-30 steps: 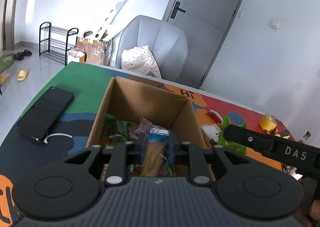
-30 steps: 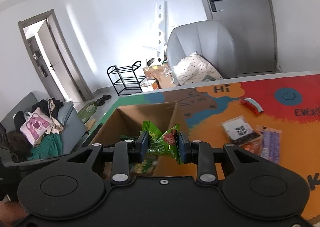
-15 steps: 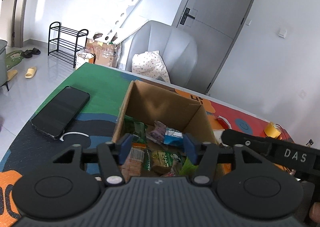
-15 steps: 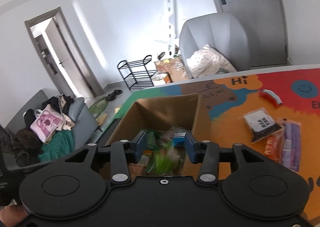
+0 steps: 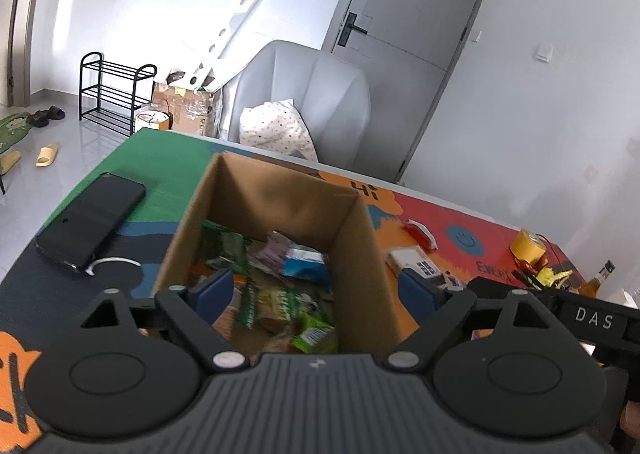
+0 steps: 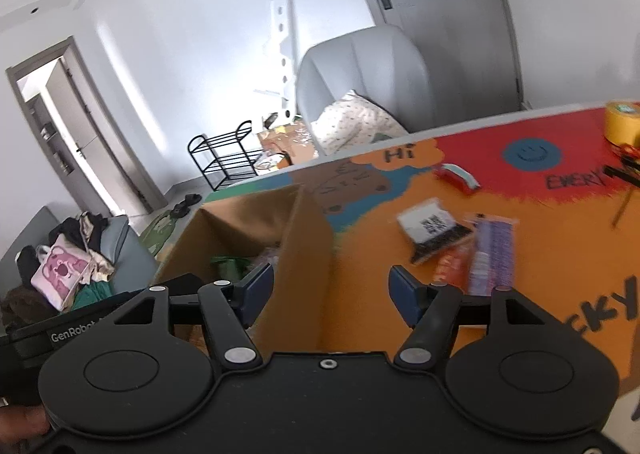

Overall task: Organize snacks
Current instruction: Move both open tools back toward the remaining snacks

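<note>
Left tool (image 5: 320, 290): jaws spread wide after just opening, nothing pinched between them, poised over the near edge of the open cardboard box (image 5: 362, 254). Blue pads (image 5: 216, 290) straddling the box's width, one inside over the contents, the other out past the right wall. Below and beyond, a heap of snack packets (image 5: 276, 282) inside the box: green wrappers, a blue-and-white pack, a purplish one.

Right tool (image 6: 330, 288): jaws apart too, just been opening, empty, straddling the right wall of the same box (image 6: 296, 254), with one pad over the box and the other over orange desk (image 6: 368, 254).

Further right on the desk, still outside the box: a white packet with a black code (image 6: 432, 228), a purple packet (image 6: 492, 254) touching an orange-red one (image 6: 450, 268), and farther off a red-and-white packet (image 6: 456, 175). Yellow tape roll (image 6: 622, 121) at the far right corner.

Left of the box, a black phone (image 5: 90, 221) flat on the desk. Past the far edge, a grey armchair (image 5: 316, 101).
</note>
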`<state>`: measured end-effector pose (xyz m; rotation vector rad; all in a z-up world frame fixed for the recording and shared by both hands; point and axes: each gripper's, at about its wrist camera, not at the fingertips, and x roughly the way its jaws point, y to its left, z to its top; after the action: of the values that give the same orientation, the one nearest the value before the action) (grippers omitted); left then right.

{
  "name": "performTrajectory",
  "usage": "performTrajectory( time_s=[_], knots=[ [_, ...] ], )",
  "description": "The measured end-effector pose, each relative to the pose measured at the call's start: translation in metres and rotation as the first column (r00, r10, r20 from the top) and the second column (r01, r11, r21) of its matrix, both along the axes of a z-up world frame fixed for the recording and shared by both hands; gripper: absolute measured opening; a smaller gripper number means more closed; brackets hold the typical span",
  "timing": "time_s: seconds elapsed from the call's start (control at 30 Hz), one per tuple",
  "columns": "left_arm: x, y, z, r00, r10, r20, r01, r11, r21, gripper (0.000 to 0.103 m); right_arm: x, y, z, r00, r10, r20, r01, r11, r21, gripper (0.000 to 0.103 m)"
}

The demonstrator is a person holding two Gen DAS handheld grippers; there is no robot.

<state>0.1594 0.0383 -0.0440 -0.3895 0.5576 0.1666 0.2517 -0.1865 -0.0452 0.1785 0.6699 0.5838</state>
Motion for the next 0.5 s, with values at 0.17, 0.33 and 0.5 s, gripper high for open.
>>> performTrajectory(
  time_s=[0.17, 0.33, 0.5],
  knots=[
    [0.001, -0.016, 0.000, 1.000, -0.019, -0.006, 0.019, 1.000, 0.010, 0.092, -0.003, -0.020, -0.001, 0.999, -0.032, 0.005, 0.032, 0.999, 0.005, 0.081],
    [0.001, -0.031, 0.003, 0.999, -0.038, -0.004, 0.038, 0.999, 0.013, 0.092, -0.001, -0.040, -0.002, 0.998, -0.059, -0.012, 0.059, 0.998, 0.031, 0.083],
    [0.004, -0.050, 0.008, 0.998, -0.065, 0.001, 0.065, 0.997, 0.037, 0.092, 0.001, -0.060, -0.005, 0.996, -0.090, -0.020, 0.091, 0.995, 0.045, 0.084]
  ],
)
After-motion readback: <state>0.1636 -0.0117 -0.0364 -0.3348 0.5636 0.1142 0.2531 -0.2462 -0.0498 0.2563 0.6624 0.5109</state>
